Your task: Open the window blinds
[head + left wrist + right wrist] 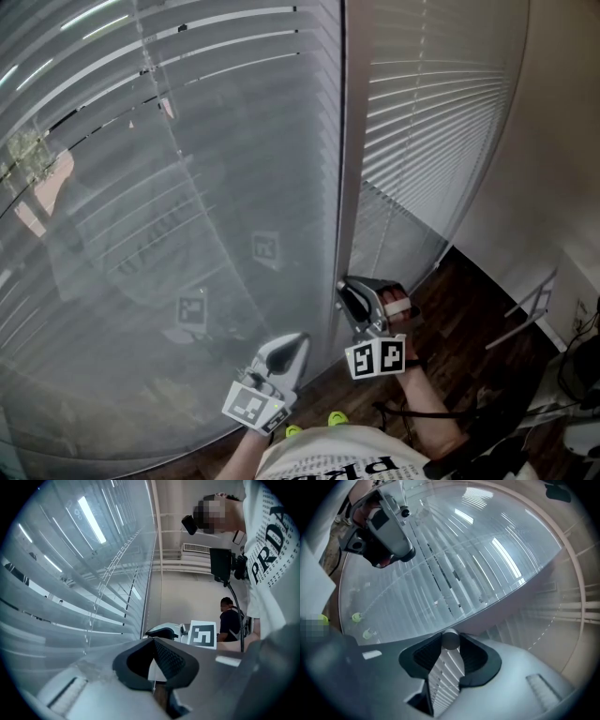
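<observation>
**Grey and slippery: will the twist hold?**

Our left gripper (298, 340) hangs near the left blinds (187, 141), jaws together on nothing. Our right gripper (347, 289) is clamped on the round rod (450, 639), down by the post (349, 169) between the two windows. Our guess at the big risk: that smooth rod spins inside the grip, or a sideways tug unhooks it. The left blinds look half see-through with a bit of outdoors showing. The right blinds (431, 103) look tighter, just thin bright lines across them.
</observation>
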Tool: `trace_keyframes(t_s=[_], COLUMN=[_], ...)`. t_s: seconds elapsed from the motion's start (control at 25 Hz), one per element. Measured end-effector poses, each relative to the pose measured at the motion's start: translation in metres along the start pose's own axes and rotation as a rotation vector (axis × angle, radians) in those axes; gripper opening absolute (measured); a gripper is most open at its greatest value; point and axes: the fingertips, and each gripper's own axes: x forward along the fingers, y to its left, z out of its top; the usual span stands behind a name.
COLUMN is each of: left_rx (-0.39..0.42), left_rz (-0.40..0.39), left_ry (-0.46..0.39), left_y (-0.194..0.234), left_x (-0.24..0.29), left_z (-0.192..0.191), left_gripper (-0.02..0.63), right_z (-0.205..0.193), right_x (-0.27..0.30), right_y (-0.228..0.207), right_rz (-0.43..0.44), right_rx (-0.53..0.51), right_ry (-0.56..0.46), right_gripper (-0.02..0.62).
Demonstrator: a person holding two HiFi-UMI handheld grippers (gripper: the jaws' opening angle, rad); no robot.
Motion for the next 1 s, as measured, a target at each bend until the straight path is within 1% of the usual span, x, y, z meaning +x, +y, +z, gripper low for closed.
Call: trace_keyframes(t_s=[0.32, 0.84, 1.0], left_rx=[-0.002, -0.004, -0.006], left_rz=[-0.001, 0.0, 0.0], left_ry=[0.001, 0.003, 0.006], left_y=[-0.0003, -0.0008, -0.0014], left_x=[-0.0018, -0.0057, -0.0071], left_z=[-0.0009, -0.0015, -0.0024], left_gripper=[-0.008, -0.008, -0.008], right_z=[0.0, -0.0021, -0.0029], right_x=[-0.0005, 0.0003, 0.0006], right_y=[-0.0019, -0.0058, -0.0064], right_rz=[0.007, 0.023, 0.033], right_rx=[0.12, 0.397, 0.498], right_ry=[-0.005, -0.009, -0.018], right_gripper=[0.129, 0.127, 0.127])
